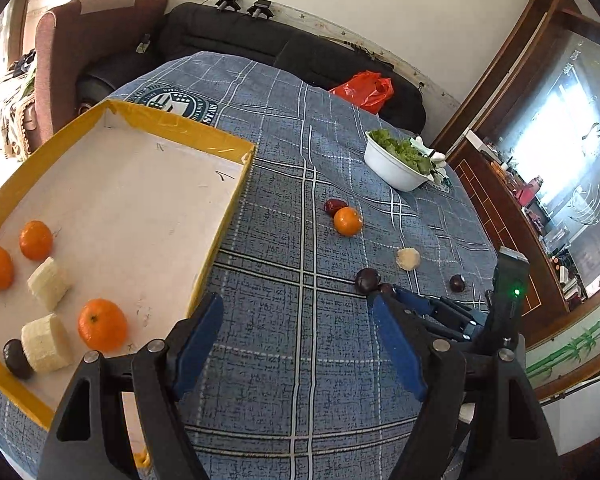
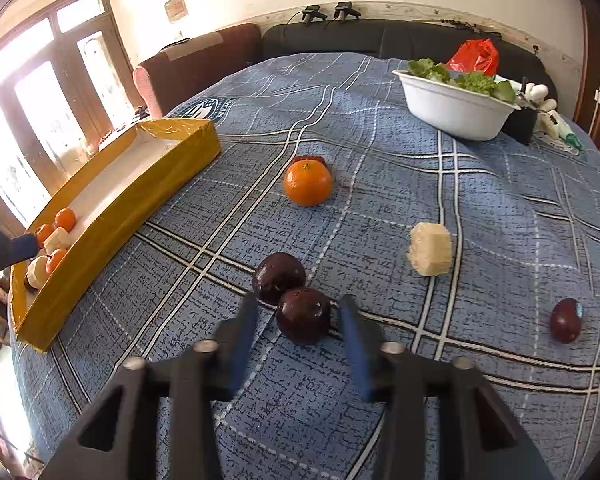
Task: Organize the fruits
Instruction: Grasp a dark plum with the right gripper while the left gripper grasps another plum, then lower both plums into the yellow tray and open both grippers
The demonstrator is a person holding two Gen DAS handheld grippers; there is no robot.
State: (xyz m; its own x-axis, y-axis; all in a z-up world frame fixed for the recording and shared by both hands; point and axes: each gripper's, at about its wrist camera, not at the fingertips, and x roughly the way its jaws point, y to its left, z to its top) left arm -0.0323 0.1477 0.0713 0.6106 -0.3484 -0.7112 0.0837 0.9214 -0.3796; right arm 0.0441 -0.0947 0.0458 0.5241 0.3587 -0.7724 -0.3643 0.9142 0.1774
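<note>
In my right wrist view, the right gripper sits low in the centre of the frame with its jaws spread, and a dark plum lies on the blue plaid cloth between the two blue fingers. I see a gap on each side of it, so it is flanked, not gripped. A second plum touches it just beyond, toward the upper left. Further up the frame an orange rests on the cloth with a dark red fruit peeking out behind it. A pale cut chunk lies right of centre, and a third plum sits well apart at the right edge. The white bowl of greens stands at the upper right.

In my left wrist view, the left gripper hangs over bare cloth at the lower centre, jaws wide apart and holding nothing. The yellow-rimmed tray fills the left of that frame, just beside the left finger. Inside it, in the lower left, lie three oranges, two pale chunks and one dark plum. The right gripper's fingers show at right of centre, near a plum.
</note>
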